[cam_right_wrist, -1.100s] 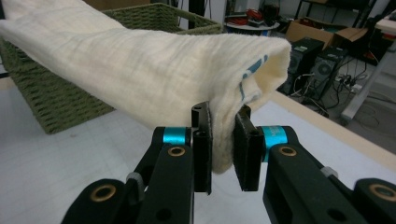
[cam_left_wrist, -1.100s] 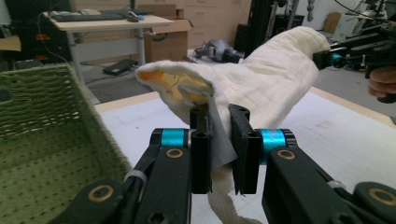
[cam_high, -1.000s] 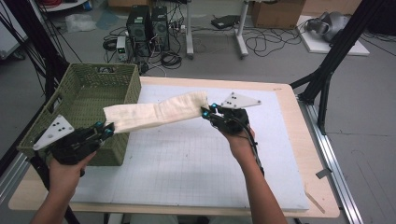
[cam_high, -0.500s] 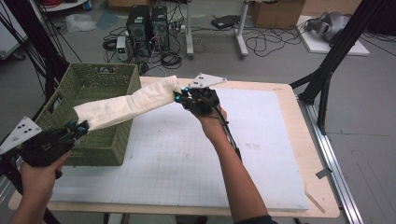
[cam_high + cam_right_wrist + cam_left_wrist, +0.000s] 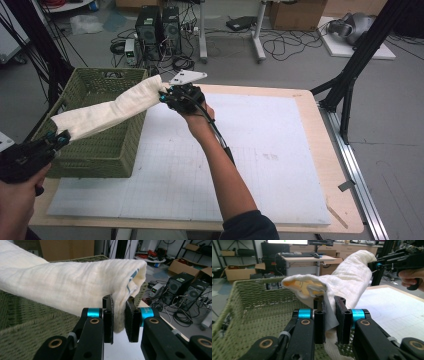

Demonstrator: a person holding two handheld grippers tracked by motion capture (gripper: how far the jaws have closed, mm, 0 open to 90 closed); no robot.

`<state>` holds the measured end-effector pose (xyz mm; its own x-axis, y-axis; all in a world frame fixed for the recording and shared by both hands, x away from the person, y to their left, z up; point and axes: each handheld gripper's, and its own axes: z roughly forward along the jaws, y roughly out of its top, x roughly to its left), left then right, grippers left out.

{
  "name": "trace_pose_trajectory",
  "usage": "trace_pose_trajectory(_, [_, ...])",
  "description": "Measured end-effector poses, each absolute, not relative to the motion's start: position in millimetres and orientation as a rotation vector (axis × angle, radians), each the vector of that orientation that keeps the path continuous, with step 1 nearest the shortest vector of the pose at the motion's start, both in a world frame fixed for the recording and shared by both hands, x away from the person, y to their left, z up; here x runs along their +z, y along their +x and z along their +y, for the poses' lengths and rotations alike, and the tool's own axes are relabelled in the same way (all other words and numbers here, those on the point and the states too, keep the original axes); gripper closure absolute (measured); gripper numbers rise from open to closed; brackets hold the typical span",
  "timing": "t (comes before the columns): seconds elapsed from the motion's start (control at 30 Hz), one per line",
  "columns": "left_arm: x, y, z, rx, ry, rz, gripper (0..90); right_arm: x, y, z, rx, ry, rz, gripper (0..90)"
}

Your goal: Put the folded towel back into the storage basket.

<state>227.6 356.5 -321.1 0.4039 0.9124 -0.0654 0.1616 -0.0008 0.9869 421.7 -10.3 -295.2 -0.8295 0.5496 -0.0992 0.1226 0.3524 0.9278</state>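
Left hand-held gripper (image 5: 60, 140) and right hand-held gripper (image 5: 165, 96) each pinch one end of a rolled cream towel (image 5: 107, 111) in the high view, so it hangs stretched in the air over the green woven basket (image 5: 100, 155) at the desk's (image 5: 310, 165) left edge. In the left gripper view the jaws are clenched on a towel fold above the basket. Right gripper view, same deal: jaws clamped on the other end's edge.
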Motion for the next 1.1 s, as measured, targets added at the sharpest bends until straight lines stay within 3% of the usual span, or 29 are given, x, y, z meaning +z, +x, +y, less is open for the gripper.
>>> trace_pose_trajectory(1.1, [-326.1,214.9,415.6,0.926,1.408,1.162,79.5,-300.4,447.3,99.3,1.427,0.533,2.281,80.0])
